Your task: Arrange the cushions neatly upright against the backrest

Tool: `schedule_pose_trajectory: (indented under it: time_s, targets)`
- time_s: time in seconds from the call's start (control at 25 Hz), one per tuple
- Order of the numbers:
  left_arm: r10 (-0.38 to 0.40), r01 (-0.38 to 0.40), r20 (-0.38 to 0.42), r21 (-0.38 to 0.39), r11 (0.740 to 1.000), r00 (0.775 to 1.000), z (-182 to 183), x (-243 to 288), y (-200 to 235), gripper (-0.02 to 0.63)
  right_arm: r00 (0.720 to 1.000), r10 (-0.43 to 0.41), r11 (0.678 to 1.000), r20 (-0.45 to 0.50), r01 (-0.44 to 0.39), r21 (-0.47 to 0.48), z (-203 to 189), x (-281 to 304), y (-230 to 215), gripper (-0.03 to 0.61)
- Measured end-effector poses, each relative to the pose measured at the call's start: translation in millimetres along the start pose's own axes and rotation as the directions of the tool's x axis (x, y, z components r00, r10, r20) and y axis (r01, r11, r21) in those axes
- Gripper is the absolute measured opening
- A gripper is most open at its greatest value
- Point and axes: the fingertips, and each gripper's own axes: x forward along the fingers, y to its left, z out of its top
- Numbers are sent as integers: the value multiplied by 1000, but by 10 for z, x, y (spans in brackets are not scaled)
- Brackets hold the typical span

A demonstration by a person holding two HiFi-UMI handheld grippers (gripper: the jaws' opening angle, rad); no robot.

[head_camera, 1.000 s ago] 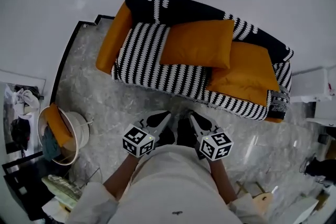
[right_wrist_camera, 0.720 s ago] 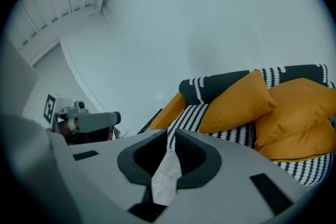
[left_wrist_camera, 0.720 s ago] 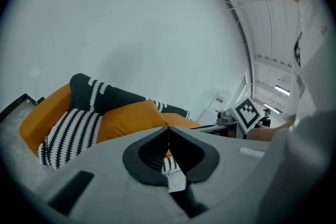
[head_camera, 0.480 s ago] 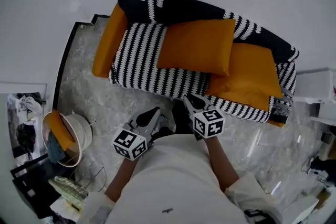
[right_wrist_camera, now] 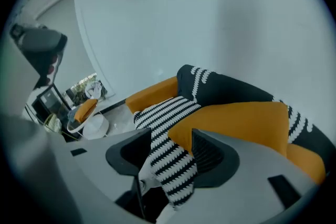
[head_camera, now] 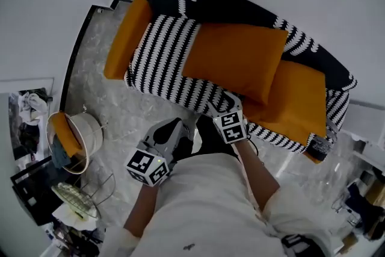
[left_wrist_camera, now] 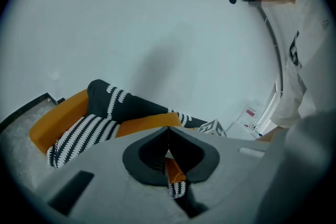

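Note:
A black-and-white striped sofa (head_camera: 162, 63) with orange arms stands against the wall. Two orange cushions lie tilted on its seat: a large one (head_camera: 234, 66) in the middle, leaning on the backrest (head_camera: 240, 6), and a second one (head_camera: 298, 99) to its right, partly under it. My right gripper (head_camera: 218, 106) reaches the sofa's front edge just below the large cushion (right_wrist_camera: 236, 118); its jaws are opening and nothing is pressed between them (right_wrist_camera: 170, 136). My left gripper (head_camera: 170, 128) hangs over the floor in front of the sofa, shut and holding nothing (left_wrist_camera: 168, 131).
A white basket (head_camera: 78, 138) with orange cloth stands on the marble floor at the left, with a glass side table (head_camera: 75, 204) below it. A white cabinet (head_camera: 367, 123) sits past the sofa's right arm. My own body fills the bottom of the head view.
My right gripper has moved forward from beside my body to the sofa's front edge, and its jaws have gone from shut to apart. My left gripper stayed low.

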Motion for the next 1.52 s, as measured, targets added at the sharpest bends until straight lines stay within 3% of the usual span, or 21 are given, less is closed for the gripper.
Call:
schedule_pose_trajectory:
  time_s: [0.2,0.28,0.36,0.52,0.68,0.8,0.88,0.96,1.04,1.16,1.24,1.52]
  targets:
    - [43,-43,9,-30,999,999,44,286,-26,12,996,-34,977,-82,16,-215,-178,567,-266,235]
    - [47,-47,5,-42,998,999,51,426,-8,12,990,-55,949,-127,13,-315,-285,817,-339,245]
    - [58,-58,-6,-61,996,998,44,541,20,12,981,-87,902,-173,4,-431,-423,1059,-404,253]
    - [74,-77,-40,-71,995,996,-2,608,2,14,934,-221,759,-280,-15,-650,-751,1389,-555,265]
    - [95,-99,-57,-85,991,994,-103,745,-15,12,891,-304,627,-337,-79,-775,-1056,1632,-761,285]
    - [109,-116,-67,-108,987,992,-164,820,18,12,870,-332,547,-365,-138,-826,-1252,1754,-847,295]
    - [118,-126,-72,-119,985,990,-169,837,46,12,860,-374,452,-347,-158,-878,-1320,1778,-916,299]
    - [125,-134,-78,-120,984,989,-158,822,74,12,874,-409,353,-263,-114,-929,-1304,1803,-963,298]
    - [134,-144,-83,-120,982,987,-136,798,101,12,898,-414,309,-145,-11,-951,-1176,1830,-990,298]
    - [149,-158,-84,-124,980,985,-116,781,145,12,903,-417,296,-105,25,-955,-1094,1830,-1061,296]
    - [150,-160,-82,-119,980,985,-110,786,162,12,902,-417,303,-114,20,-953,-1087,1825,-1106,255]
    - [147,-152,-73,-74,986,986,28,808,196,12,903,-384,363,-195,-47,-931,-1079,1716,-1062,142]
